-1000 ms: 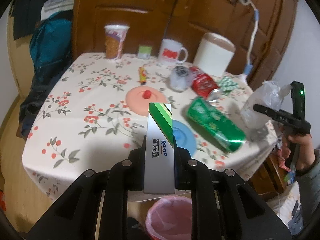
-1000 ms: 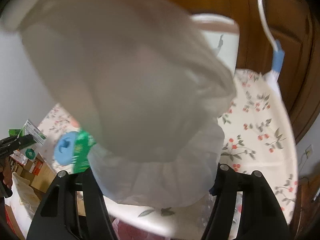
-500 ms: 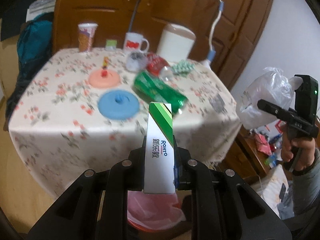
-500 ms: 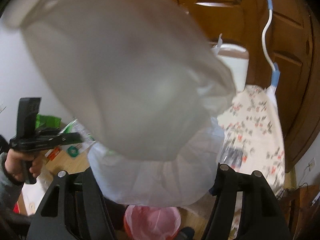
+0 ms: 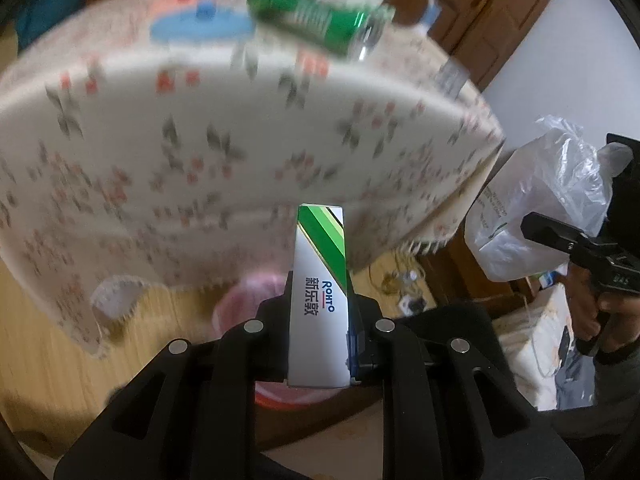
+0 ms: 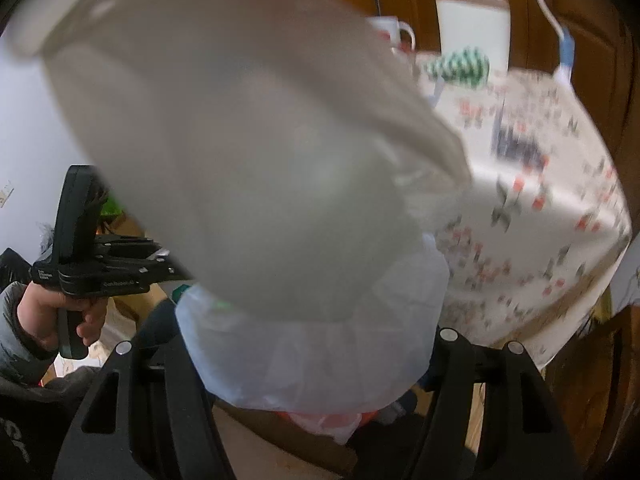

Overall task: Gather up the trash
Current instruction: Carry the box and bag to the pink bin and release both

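Observation:
My left gripper (image 5: 320, 312) is shut on a silver and green Rohto box (image 5: 319, 292), held below the table edge, over a bin with a pink liner (image 5: 244, 300). My right gripper (image 6: 316, 344) is shut on a crumpled clear plastic bag (image 6: 256, 152) that fills most of the right wrist view. The bag (image 5: 536, 200) and right gripper (image 5: 576, 248) also show at the right of the left wrist view. The left gripper shows in the right wrist view (image 6: 108, 264). A green can (image 5: 308, 12) lies on the table.
The table has a flowered cloth (image 5: 200, 152) hanging over its edge. On it are a blue lid (image 5: 200, 26), a white mug (image 6: 390, 32), a white container (image 6: 474, 28) and a green-striped wrapper (image 6: 458, 66). Wooden doors stand behind. Clutter lies on the floor at the right.
Both grippers have dropped from table height to below the table edge, toward the pink-lined bin. Each still holds its item. The view is blurred by the motion.

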`<state>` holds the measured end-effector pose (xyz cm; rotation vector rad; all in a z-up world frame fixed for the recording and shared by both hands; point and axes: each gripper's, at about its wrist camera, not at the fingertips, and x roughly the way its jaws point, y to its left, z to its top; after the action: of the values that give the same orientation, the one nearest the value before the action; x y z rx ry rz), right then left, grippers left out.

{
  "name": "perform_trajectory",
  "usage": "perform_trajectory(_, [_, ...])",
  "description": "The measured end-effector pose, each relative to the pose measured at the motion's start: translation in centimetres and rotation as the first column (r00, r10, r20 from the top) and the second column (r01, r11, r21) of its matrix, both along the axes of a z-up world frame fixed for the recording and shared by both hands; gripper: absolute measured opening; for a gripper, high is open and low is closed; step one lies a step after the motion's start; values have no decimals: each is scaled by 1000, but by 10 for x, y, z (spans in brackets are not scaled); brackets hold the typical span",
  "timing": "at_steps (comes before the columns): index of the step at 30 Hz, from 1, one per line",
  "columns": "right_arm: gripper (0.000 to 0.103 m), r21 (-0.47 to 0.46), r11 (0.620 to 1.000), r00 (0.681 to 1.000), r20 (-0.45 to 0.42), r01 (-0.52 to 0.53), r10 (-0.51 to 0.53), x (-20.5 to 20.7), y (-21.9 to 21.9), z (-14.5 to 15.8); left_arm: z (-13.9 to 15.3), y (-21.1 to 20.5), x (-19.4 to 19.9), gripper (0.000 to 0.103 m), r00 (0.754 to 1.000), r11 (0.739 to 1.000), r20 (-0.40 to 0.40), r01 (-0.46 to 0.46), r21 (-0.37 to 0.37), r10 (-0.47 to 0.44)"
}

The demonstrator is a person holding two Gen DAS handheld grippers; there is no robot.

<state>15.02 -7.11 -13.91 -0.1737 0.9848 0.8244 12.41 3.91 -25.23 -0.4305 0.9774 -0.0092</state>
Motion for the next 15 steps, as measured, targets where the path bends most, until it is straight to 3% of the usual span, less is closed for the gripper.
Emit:
perform_trajectory(9, [65,-71,997,992,-129,9,-18,-10,1,-70,-94,-4,14,19,986,998,-169,2,-65,-13])
perform_trajectory(15, [65,-115,993,976,-216,5,-30,-7,7,-112,-138,-6,24,19,970,996,-243,4,-94,-27])
